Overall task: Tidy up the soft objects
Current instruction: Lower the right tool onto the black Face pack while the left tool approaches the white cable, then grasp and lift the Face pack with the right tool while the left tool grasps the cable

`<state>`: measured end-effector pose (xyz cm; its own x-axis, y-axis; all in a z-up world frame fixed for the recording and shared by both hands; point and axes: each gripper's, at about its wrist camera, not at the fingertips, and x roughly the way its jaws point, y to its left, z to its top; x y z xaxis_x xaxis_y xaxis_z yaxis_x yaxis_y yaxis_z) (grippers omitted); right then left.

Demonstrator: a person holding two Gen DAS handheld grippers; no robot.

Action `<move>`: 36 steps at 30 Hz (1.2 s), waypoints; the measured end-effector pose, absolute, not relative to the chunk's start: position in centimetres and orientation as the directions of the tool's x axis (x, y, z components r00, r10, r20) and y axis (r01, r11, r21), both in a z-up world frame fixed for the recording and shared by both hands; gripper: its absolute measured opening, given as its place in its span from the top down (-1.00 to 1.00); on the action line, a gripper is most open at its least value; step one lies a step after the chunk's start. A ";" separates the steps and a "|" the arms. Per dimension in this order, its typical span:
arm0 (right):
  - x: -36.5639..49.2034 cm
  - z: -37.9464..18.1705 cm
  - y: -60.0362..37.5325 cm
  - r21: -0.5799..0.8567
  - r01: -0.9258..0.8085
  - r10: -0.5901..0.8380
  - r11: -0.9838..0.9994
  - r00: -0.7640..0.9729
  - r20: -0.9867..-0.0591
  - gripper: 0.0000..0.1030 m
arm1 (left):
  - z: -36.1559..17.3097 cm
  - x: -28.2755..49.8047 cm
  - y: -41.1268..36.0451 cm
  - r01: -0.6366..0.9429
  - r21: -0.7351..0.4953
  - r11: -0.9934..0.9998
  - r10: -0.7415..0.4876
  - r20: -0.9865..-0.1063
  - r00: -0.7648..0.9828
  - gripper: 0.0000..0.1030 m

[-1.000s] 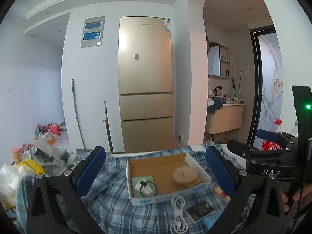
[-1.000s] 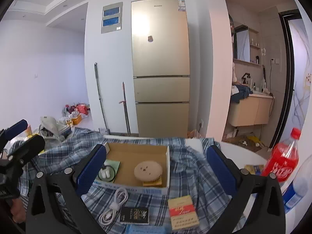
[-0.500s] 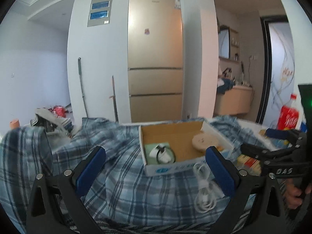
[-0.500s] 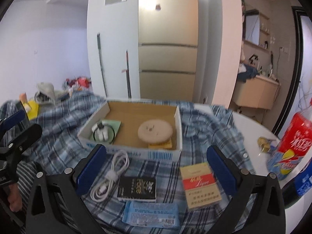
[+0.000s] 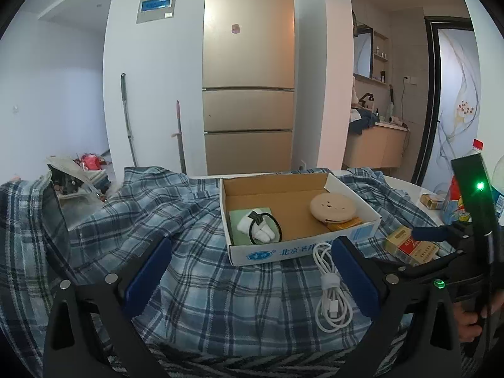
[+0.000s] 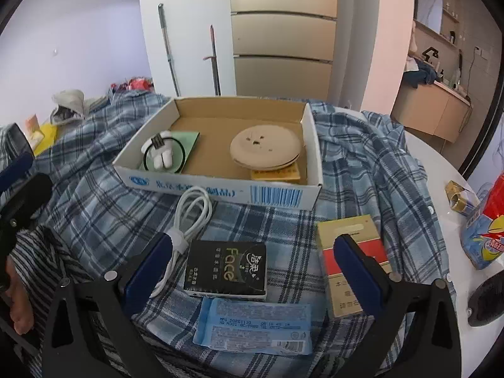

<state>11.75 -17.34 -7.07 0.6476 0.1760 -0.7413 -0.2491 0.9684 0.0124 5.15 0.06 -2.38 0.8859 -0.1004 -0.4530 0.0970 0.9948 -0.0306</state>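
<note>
A blue plaid shirt (image 5: 204, 283) (image 6: 94, 208) lies spread over the table. On it stands an open cardboard box (image 5: 302, 249) (image 6: 220, 189) holding a beige disc (image 6: 264, 148) and a white roll with a black hair band (image 6: 159, 154). In front of the box lie a coiled white cable (image 5: 330, 286) (image 6: 192, 217), a black tissue pack (image 6: 226, 267), a blue wipes packet (image 6: 252, 324) and a red-gold carton (image 6: 349, 242). My left gripper (image 5: 252, 241) hovers over the shirt, its jaws closing, with only fabric below them. My right gripper (image 6: 253, 237) is open above the tissue pack.
A red soda bottle (image 6: 491, 220) and a small gold packet (image 6: 456, 198) sit on the bare white table (image 6: 425, 170) at the right. A gold fridge (image 5: 249, 78) stands behind, with clutter on the floor at the far left. A hand holds the other gripper at each view's edge.
Both grippers have come down and tipped toward the table. The box, cable and packs now sit larger and nearer, and the black tissue pack lies between the right fingers.
</note>
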 end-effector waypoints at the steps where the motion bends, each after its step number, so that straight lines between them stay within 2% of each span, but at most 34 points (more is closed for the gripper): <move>1: 11.8 -7.3 -17.1 0.009 -0.258 0.177 0.966 0.640 -0.748 -0.91 | -2.5 5.3 0.0 0.093 -0.029 0.995 -0.096 -0.462 0.882 -0.81; 2: 11.9 -7.5 -16.9 0.004 -0.265 0.176 0.964 0.630 -0.756 -0.88 | -2.5 5.4 0.0 0.092 -0.028 0.995 -0.094 -0.471 0.877 -0.63; 6: 12.6 -8.4 -16.6 0.008 -0.281 0.175 0.960 0.575 -0.800 -0.65 | -3.2 6.4 0.0 0.103 -0.045 0.994 -0.112 -0.530 0.841 -0.24; 8: 12.9 -8.8 -16.5 0.019 -0.285 0.180 0.958 0.552 -0.814 -0.63 | -3.5 6.4 0.0 0.114 -0.050 0.992 -0.123 -0.540 0.833 -0.23; 14: 12.9 -9.3 -16.0 0.017 -0.310 0.187 0.951 0.527 -0.829 -0.62 | -4.0 6.4 -1.6 0.177 -0.012 0.984 -0.152 -0.572 0.806 0.11; 18: 13.3 -10.1 -15.7 0.011 -0.302 0.166 0.953 0.494 -0.853 -0.62 | -4.1 6.3 -2.0 0.192 0.000 0.981 -0.156 -0.580 0.799 0.13; 20: 13.4 -10.1 -15.8 0.022 -0.300 0.174 0.954 0.489 -0.855 -0.54 | -4.3 6.5 -2.0 0.196 -0.006 0.980 -0.162 -0.590 0.791 0.13; 22: 13.4 -10.0 -16.0 0.029 -0.296 0.178 0.955 0.493 -0.851 -0.27 | -4.6 6.9 -1.9 0.209 -0.020 0.978 -0.178 -0.607 0.774 0.13; 23: 13.3 -10.0 -16.1 0.026 -0.289 0.173 0.957 0.496 -0.851 -0.21 | -4.7 7.0 -1.9 0.217 -0.026 0.976 -0.186 -0.614 0.767 0.13; 26: 13.1 -9.4 -16.5 0.027 -0.274 0.171 0.961 0.520 -0.837 -0.20 | -4.2 6.7 -2.1 0.196 0.015 0.980 -0.146 -0.613 0.776 0.13; 29: 12.3 -8.1 -17.3 0.045 -0.265 0.193 0.963 0.567 -0.800 -0.20 | -3.0 6.4 -2.4 0.217 0.026 0.976 -0.159 -0.598 0.785 0.13; 34: 10.8 -5.2 -18.7 0.038 -0.228 0.190 0.973 0.693 -0.695 -0.20 | -2.2 7.2 -3.7 0.174 0.089 0.981 -0.084 -0.614 0.785 0.13; 36: 10.3 -4.1 -19.2 0.013 -0.195 0.159 0.981 0.754 -0.637 -0.20 | -1.9 8.1 -4.3 0.209 0.056 0.976 -0.127 -0.634 0.763 0.25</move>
